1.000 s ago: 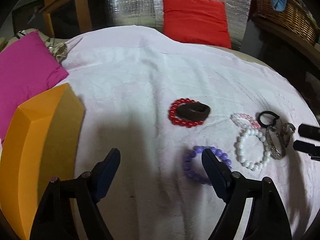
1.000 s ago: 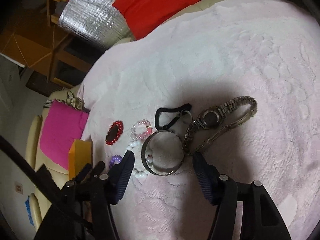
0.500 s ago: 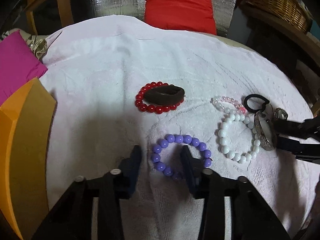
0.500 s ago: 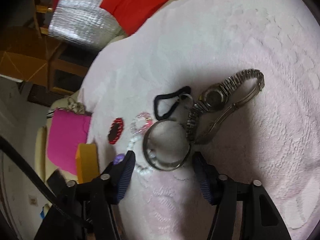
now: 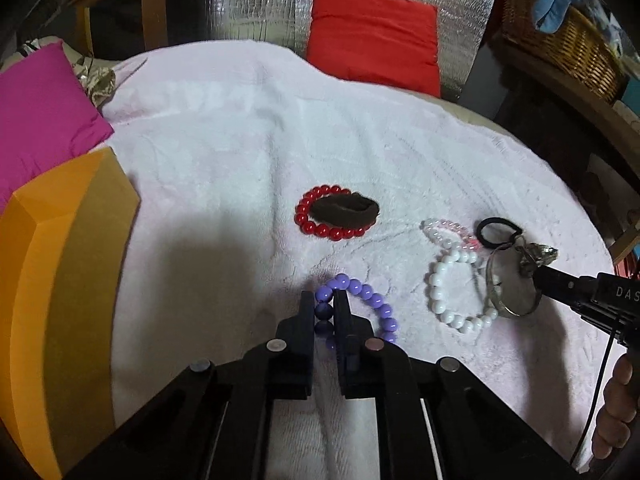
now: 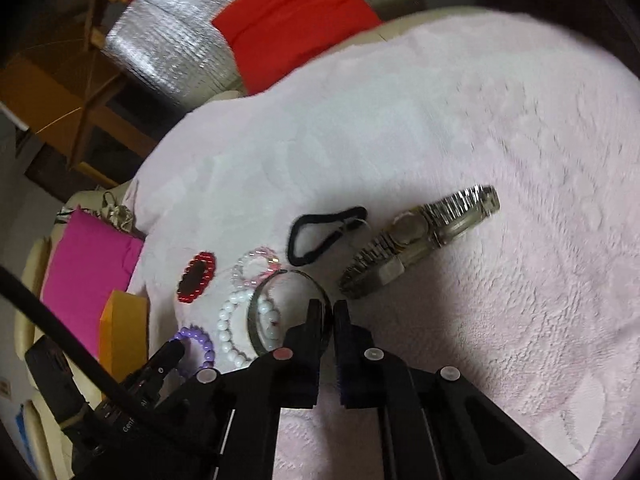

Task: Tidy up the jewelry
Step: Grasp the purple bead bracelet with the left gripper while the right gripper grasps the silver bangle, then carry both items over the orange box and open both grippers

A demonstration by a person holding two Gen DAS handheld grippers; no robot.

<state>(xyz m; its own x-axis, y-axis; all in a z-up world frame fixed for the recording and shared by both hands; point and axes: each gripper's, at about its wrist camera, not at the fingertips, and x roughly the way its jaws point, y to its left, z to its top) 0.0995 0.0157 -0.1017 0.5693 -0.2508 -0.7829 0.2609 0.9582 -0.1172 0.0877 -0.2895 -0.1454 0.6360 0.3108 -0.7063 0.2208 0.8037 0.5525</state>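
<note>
On the pale pink towel (image 5: 240, 152), my left gripper (image 5: 325, 295) is shut on the near side of a purple bead bracelet (image 5: 370, 300). My right gripper (image 6: 327, 312) is shut on the rim of a silver bangle (image 6: 297, 273), which overlaps a white bead bracelet (image 6: 226, 326). From the left wrist view, the right gripper (image 5: 538, 276) comes in from the right and holds the bangle (image 5: 512, 314). A red bead bracelet (image 5: 316, 224) with a dark brown hair tie (image 5: 344, 210) on it lies further back.
A pink-and-clear bead bracelet (image 5: 448, 230), a black hair tie (image 6: 320, 236) and a metal watch (image 6: 420, 232) lie near the bangle. An orange box (image 5: 60, 280) stands at the left, beside a magenta cushion (image 5: 40, 112). A red cushion (image 5: 372, 36) and a wicker basket (image 5: 560, 40) sit behind.
Both grippers went from open to shut. The left one closed onto the purple bracelet's beads, and the right one closed onto the bangle's rim.
</note>
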